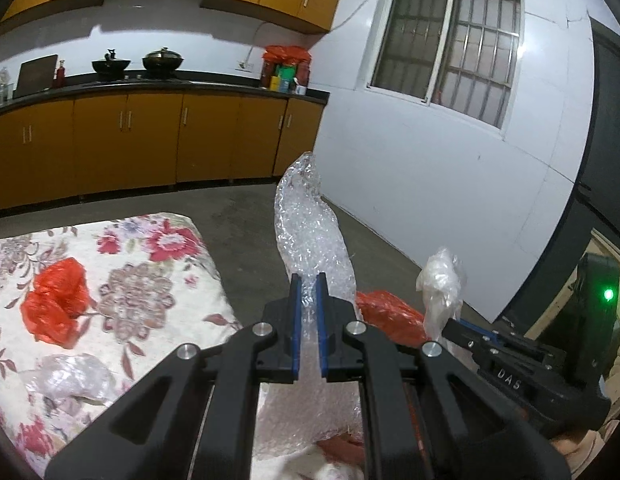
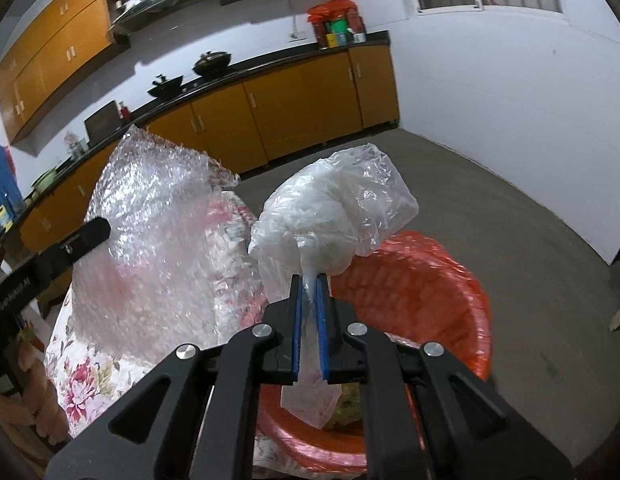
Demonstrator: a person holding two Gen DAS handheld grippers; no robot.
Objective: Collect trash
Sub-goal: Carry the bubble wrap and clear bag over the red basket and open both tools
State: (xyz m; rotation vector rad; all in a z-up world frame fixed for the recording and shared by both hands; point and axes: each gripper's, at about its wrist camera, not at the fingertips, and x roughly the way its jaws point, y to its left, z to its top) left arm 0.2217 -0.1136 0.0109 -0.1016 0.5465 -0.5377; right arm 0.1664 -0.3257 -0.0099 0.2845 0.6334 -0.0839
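My left gripper (image 1: 309, 280) is shut on a sheet of bubble wrap (image 1: 310, 232) that stands up from its blue pads; the same bubble wrap (image 2: 150, 232) fills the left of the right wrist view. My right gripper (image 2: 309, 280) is shut on a crumpled clear plastic bag (image 2: 333, 216), held above a bin lined with a red bag (image 2: 441, 292). That clear plastic bag (image 1: 443, 280) and the red bin liner (image 1: 389, 316) show at the right in the left wrist view. A red plastic bag (image 1: 56, 304) and a clear plastic scrap (image 1: 74, 376) lie on the floral-cloth table (image 1: 158, 280).
Orange kitchen cabinets (image 1: 150, 140) with a dark counter run along the far wall, with pots and a red bag of items on top. A white wall with a barred window (image 1: 445, 48) stands at the right. Grey floor (image 2: 509, 240) lies between table and cabinets.
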